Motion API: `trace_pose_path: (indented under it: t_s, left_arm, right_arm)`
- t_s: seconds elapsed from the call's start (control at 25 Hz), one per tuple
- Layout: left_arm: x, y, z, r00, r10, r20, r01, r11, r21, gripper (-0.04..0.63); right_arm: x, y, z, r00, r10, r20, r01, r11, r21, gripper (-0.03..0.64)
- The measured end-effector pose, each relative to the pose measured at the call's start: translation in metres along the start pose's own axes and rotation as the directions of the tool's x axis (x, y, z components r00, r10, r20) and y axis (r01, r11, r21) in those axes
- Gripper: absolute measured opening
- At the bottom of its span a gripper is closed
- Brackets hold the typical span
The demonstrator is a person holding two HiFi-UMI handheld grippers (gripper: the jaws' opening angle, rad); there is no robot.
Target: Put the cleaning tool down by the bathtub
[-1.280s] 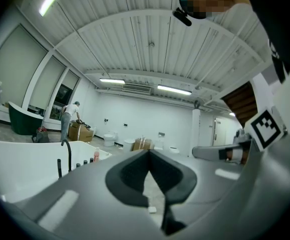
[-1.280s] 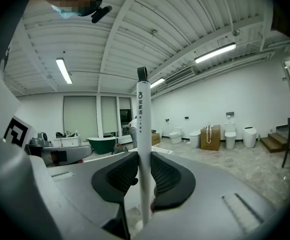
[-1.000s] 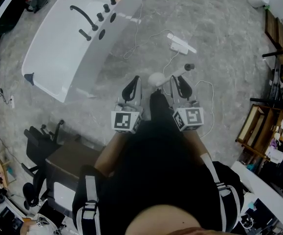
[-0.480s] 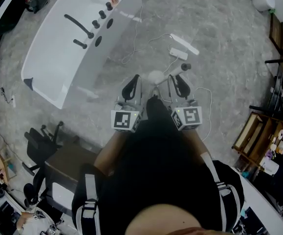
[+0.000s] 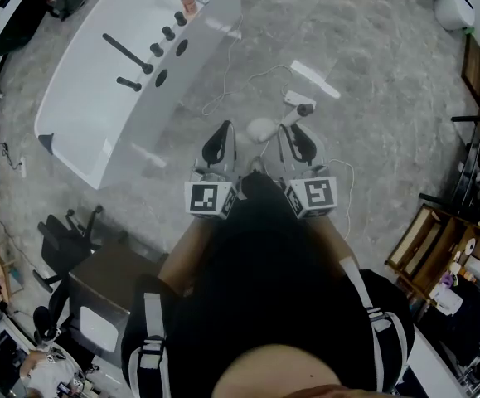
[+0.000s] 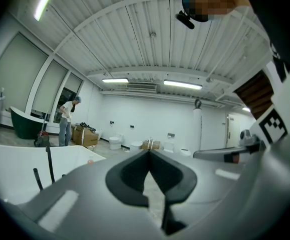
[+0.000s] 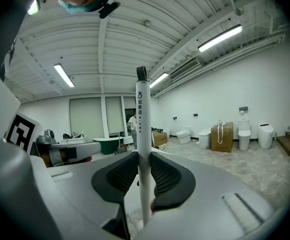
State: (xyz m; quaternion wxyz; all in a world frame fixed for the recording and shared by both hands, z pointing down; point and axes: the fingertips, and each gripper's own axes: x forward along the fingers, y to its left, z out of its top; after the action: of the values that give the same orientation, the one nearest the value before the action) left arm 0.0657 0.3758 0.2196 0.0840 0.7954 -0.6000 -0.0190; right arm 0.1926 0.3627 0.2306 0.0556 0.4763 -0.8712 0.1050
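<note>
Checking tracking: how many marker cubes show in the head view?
2: one marker cube on the left gripper, another on the right gripper; none seems hidden.

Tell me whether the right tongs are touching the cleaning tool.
Touching. The right gripper view shows the right tongs closed on the white handle of the cleaning tool, both jaws pressing its sides.

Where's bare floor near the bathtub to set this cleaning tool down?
Bare floor lies between the bathtub and the white bar, with more to its right. It is crowded just ahead of the right gripper holding the cleaning tool: cables and power strip.
</note>
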Motion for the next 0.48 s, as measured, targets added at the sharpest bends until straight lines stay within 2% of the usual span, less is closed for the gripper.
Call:
trace_pose_path:
  t_s: [0.2, 0.48]
  left_arm:
    - [0.018, -0.004, 0.004, 1.0, 0.013, 0.016, -0.013, 1.0, 0.016, 0.008]
    - [0.037, 0.003, 0.005, 1.0, 0.029, 0.012, -0.029, 0.999, 0.025, 0.008]
  right_arm:
    - [0.016, -0.014, 0.004, 1.0, 0.023, 0.003, -0.023, 1.0, -0.009, 0.084]
    - [0.032, -0.028, 0.01, 1.0, 0.013, 0.009, -0.013, 1.0, -0.001, 0.084]
